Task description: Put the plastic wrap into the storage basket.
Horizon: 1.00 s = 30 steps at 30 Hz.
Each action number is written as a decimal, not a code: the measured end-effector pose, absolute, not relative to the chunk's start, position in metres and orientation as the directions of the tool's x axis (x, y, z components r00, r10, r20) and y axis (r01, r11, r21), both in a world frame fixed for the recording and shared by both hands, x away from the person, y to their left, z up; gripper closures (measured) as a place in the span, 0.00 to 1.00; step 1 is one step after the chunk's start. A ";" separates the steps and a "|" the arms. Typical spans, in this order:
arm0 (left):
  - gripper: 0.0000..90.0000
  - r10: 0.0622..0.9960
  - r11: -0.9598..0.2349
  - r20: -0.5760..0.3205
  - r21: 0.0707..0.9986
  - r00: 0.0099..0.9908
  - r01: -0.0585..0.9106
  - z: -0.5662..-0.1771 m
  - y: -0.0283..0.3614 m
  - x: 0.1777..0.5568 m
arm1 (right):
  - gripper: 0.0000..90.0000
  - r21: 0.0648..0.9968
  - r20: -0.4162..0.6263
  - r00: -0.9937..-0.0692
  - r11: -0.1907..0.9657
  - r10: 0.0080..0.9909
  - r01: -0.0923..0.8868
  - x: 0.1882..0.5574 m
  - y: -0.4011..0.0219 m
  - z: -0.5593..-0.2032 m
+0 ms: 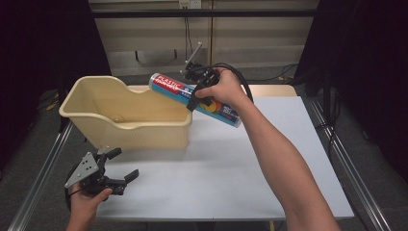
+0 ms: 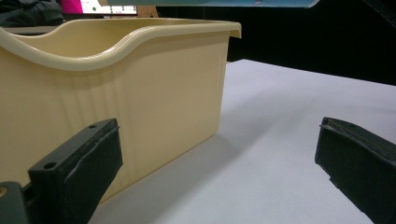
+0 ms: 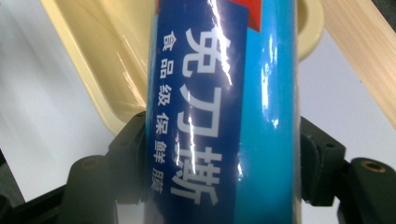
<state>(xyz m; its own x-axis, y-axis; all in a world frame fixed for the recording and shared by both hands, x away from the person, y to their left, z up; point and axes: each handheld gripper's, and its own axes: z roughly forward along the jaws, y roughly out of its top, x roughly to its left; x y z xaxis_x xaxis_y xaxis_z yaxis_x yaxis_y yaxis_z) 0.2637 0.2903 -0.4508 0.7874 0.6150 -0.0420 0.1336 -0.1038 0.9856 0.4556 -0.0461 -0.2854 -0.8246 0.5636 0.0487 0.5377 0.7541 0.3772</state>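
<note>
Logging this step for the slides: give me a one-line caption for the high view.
Right gripper holds a blue plastic-wrap roll tilted over the cream bin; open left gripper waits below.

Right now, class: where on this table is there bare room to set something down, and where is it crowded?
Bare: the white table top right of the beige tub, under the forearm, and the strip between the tub's front wall and the open left gripper. Crowded: the back-left corner, where the tub sits, and the space over its right rim, where the right gripper holds the blue plastic-wrap tube.
</note>
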 end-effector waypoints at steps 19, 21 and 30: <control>0.01 0.616 -0.113 -0.036 0.985 0.787 0.134 -0.451 0.292 0.264 | 0.35 0.361 0.029 -0.898 0.833 0.439 0.419 0.458 -0.005 -0.294; 0.01 0.616 -0.115 -0.034 0.984 0.787 0.132 -0.451 0.293 0.264 | 0.35 0.353 0.023 -0.903 0.841 0.430 0.409 0.458 -0.002 -0.295; 0.01 0.618 -0.120 -0.034 0.983 0.786 0.137 -0.451 0.294 0.264 | 0.35 0.316 -0.021 -0.918 0.873 0.397 0.371 0.462 0.004 -0.298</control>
<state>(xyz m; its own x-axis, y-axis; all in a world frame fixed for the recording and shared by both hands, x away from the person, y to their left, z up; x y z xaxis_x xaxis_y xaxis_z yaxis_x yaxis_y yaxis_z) 0.2642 0.2935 -0.4512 0.7858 0.6176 -0.0342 0.1374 -0.1203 0.9832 0.4616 0.0044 -0.2980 -0.9175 0.3972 -0.0206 0.3709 0.8733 0.3160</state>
